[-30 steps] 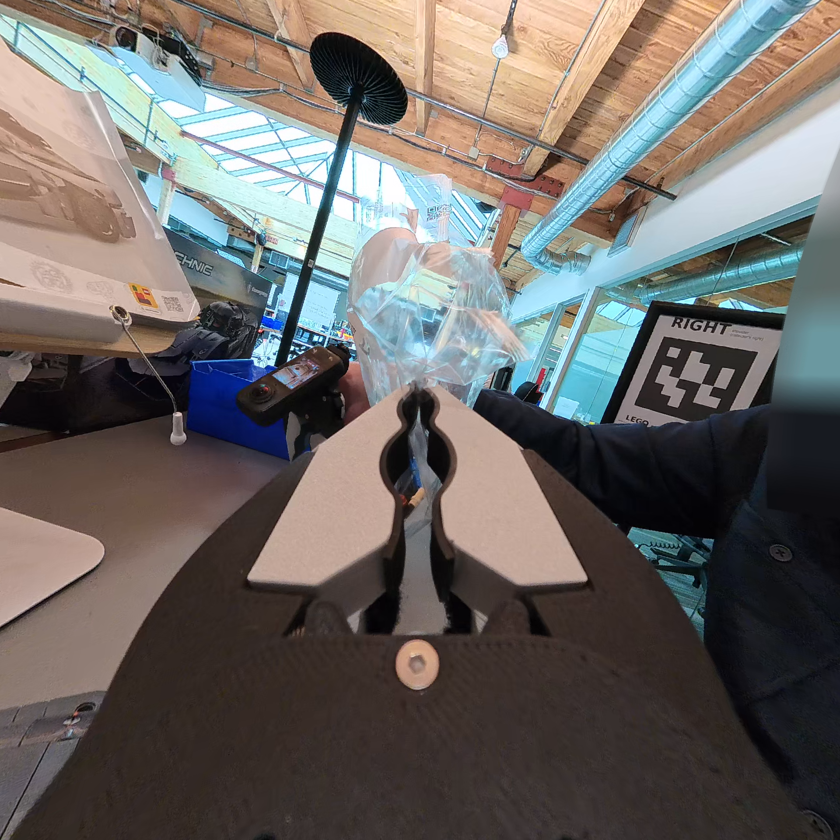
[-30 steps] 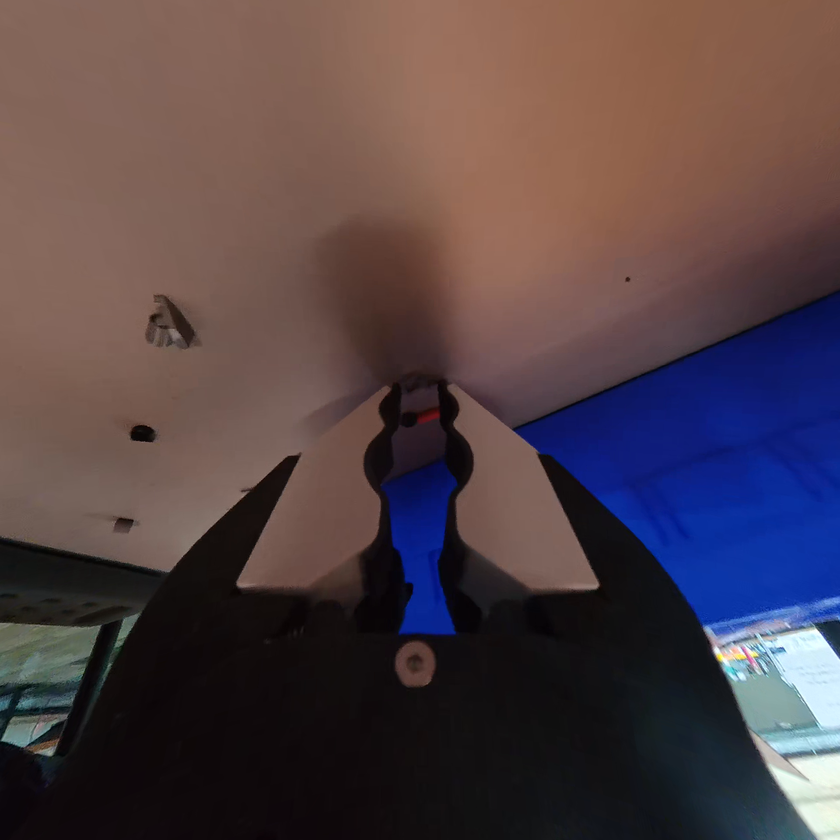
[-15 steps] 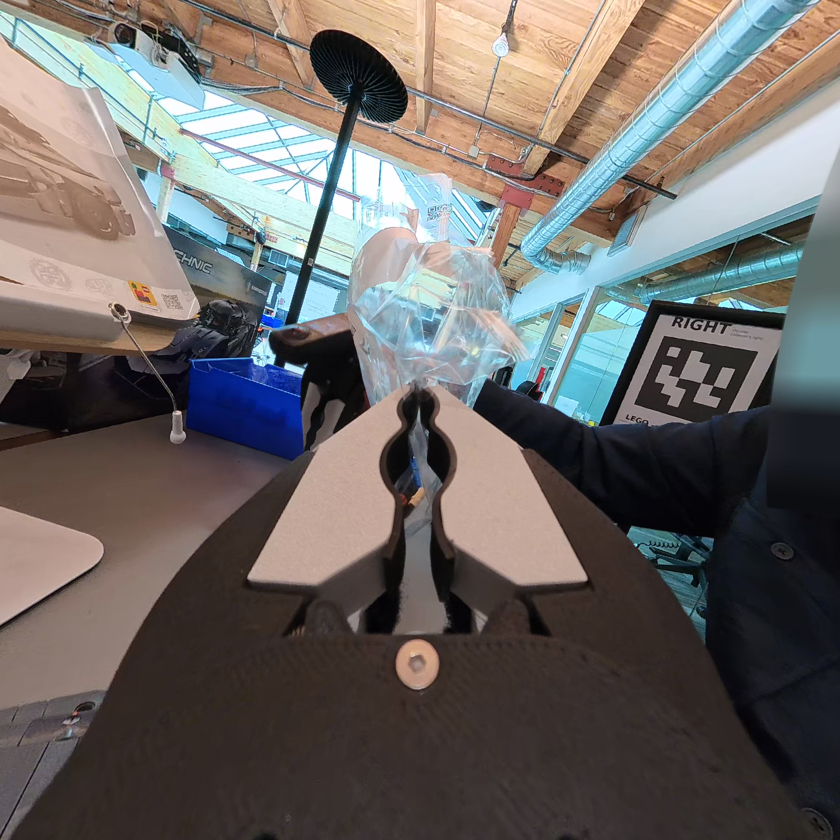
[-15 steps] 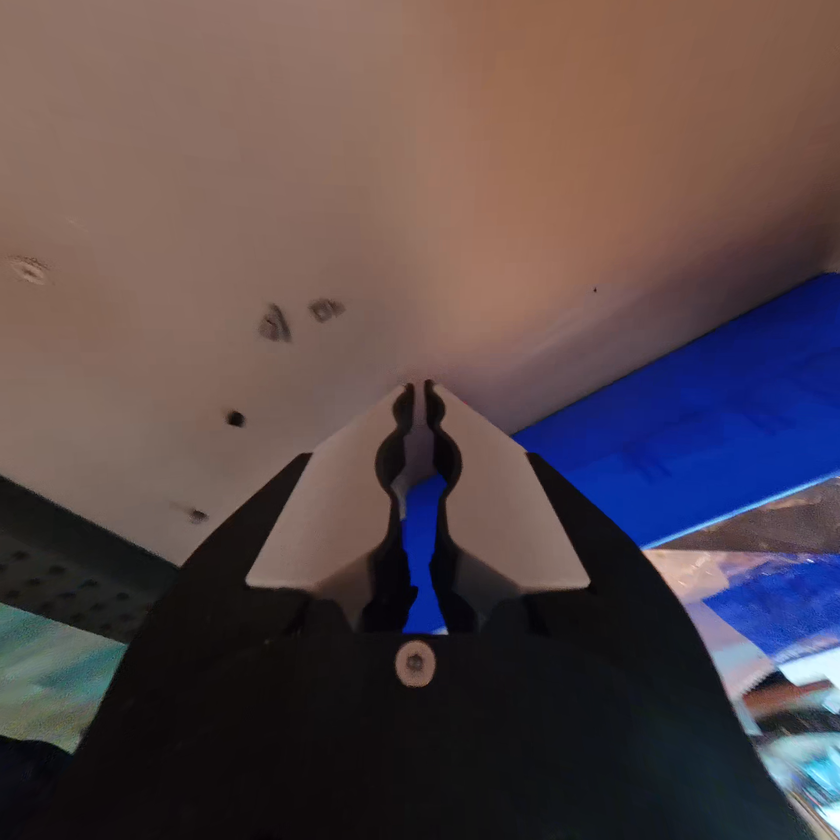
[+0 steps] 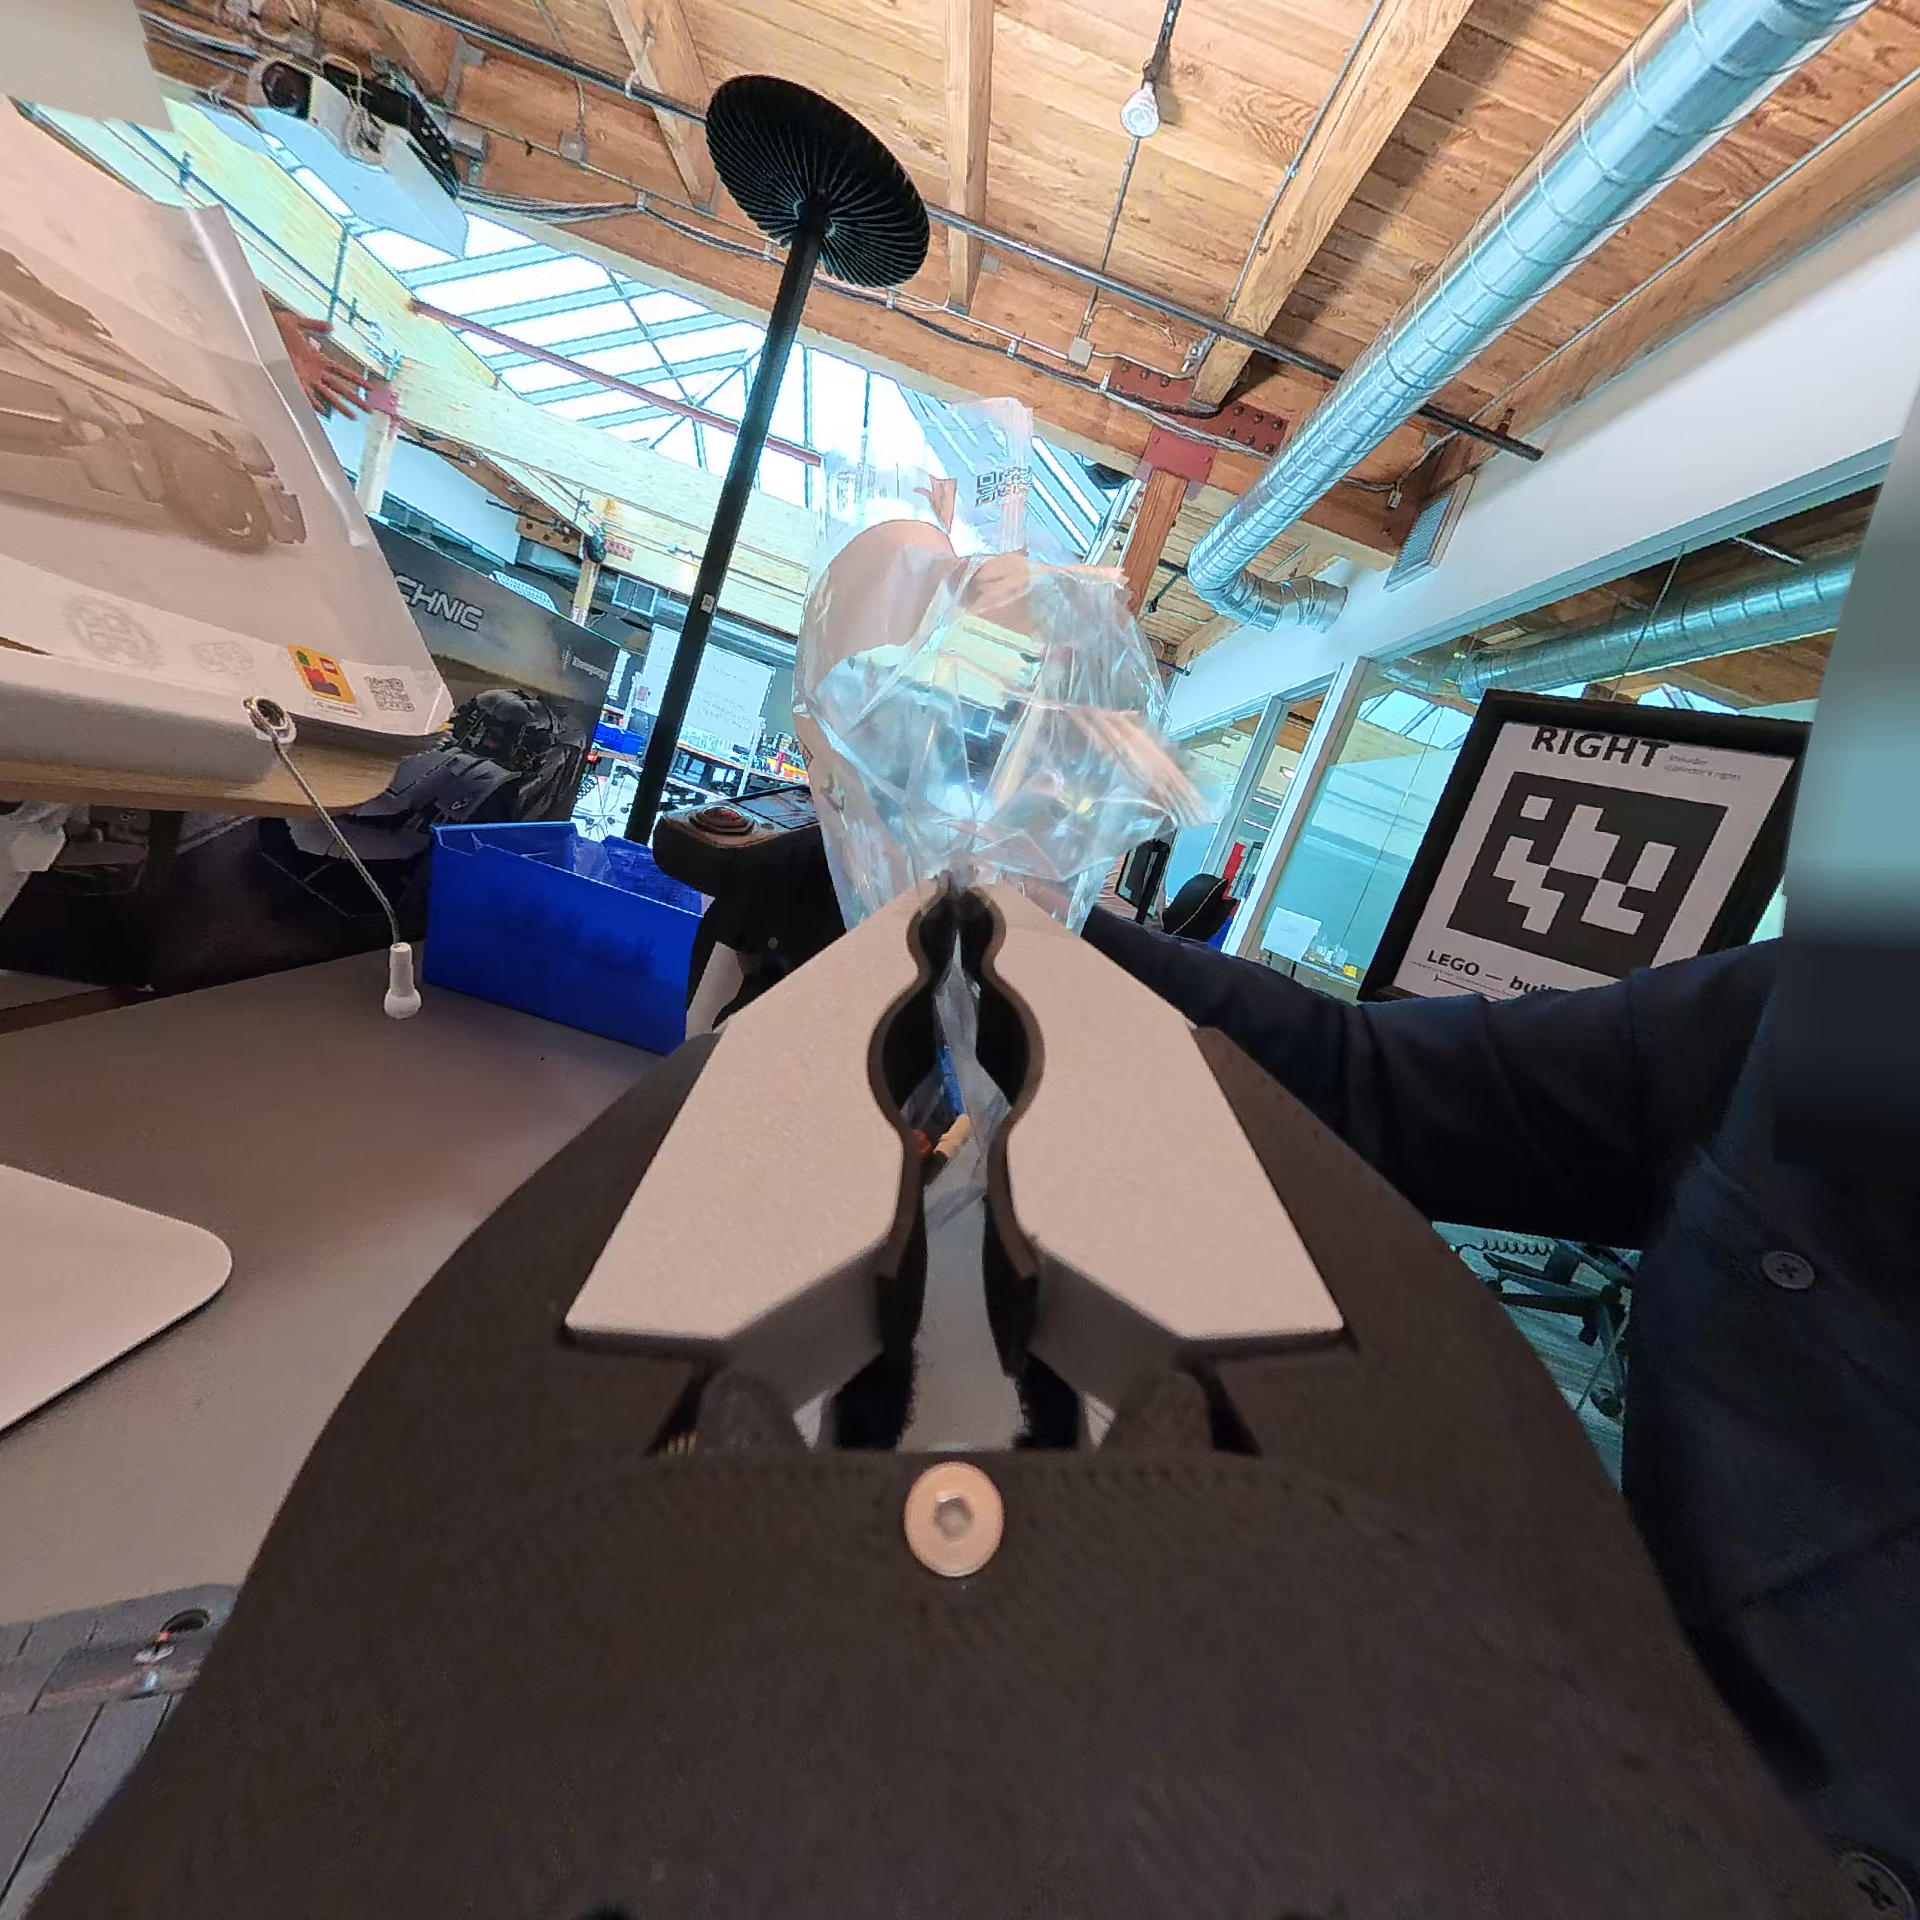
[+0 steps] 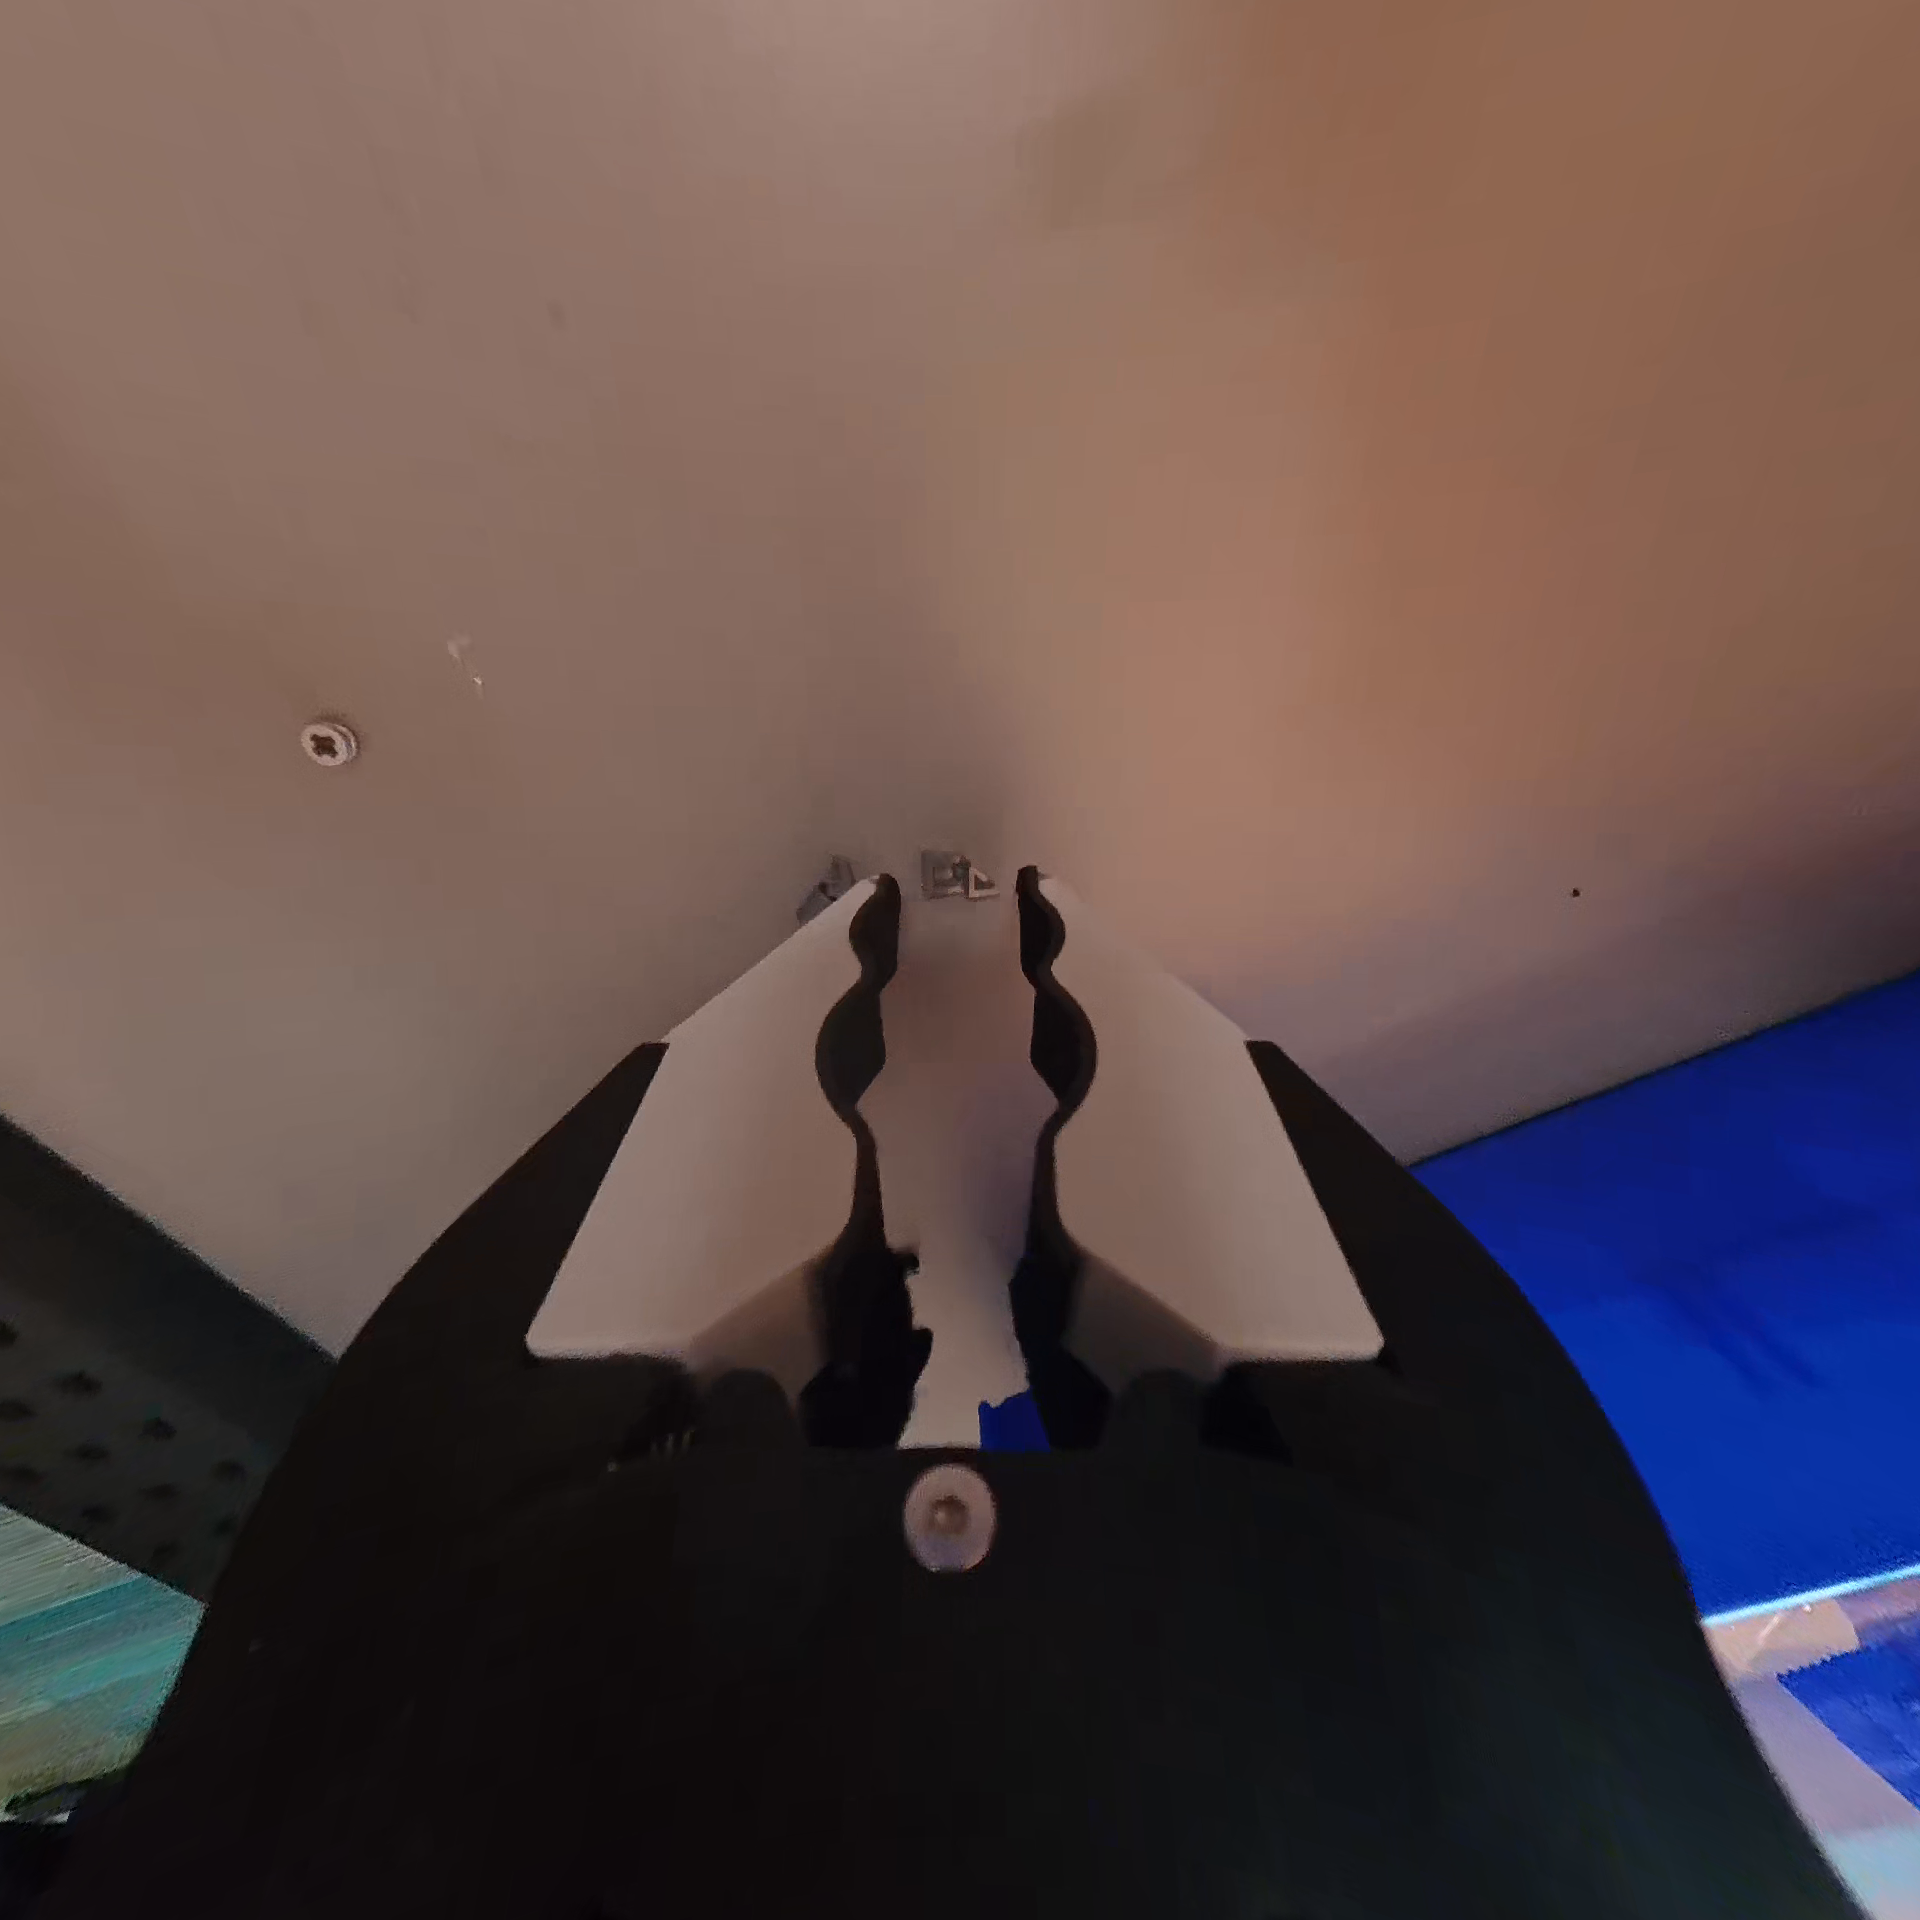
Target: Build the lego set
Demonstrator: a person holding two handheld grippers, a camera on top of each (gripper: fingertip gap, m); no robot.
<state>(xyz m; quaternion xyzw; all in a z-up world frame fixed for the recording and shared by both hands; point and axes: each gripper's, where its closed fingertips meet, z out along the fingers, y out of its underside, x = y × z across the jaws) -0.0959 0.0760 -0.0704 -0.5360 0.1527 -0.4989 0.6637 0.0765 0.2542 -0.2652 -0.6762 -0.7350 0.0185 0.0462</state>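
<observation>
Since the frames a second earlier, the left gripper (image 5: 954, 902) had stayed as it was, while the right gripper (image 6: 951, 883) had swung away from the small red-and-black piece it then straddled, shut briefly, and come to rest with its fingers spread again over a different patch of the tabletop (image 6: 1039, 416); in the left wrist view the right gripper's body (image 5: 753, 862) had dropped lower behind the blue bin (image 5: 551, 925). Going left to right in the left wrist view, an instruction booklet (image 5: 156, 468) sat propped on a stand at the far left edge, the blue bin stood toward the back of the grey tabletop (image 5: 260, 1143), a black pole lamp (image 5: 748, 436) rose behind it, and a dark sleeve (image 5: 1403, 1081) reached in from the right in front of a framed marker board (image 5: 1600, 852). The left gripper's fingers were pressed together on the neck of a clear plastic bag (image 5: 966, 727), which ballooned upward above the tips, with a few small pieces showing low in the gap between them. In the right wrist view the fingers stood moderately apart and held nothing, tips close to the tabletop; a small grey lego piece (image 6: 956, 875) lay just beyond the gap, another grey piece (image 6: 826, 883) sat beside the left fingertip, a screw head (image 6: 329, 744) showed farther left, and the blue bin's wall (image 6: 1683, 1299) filled the lower right.
</observation>
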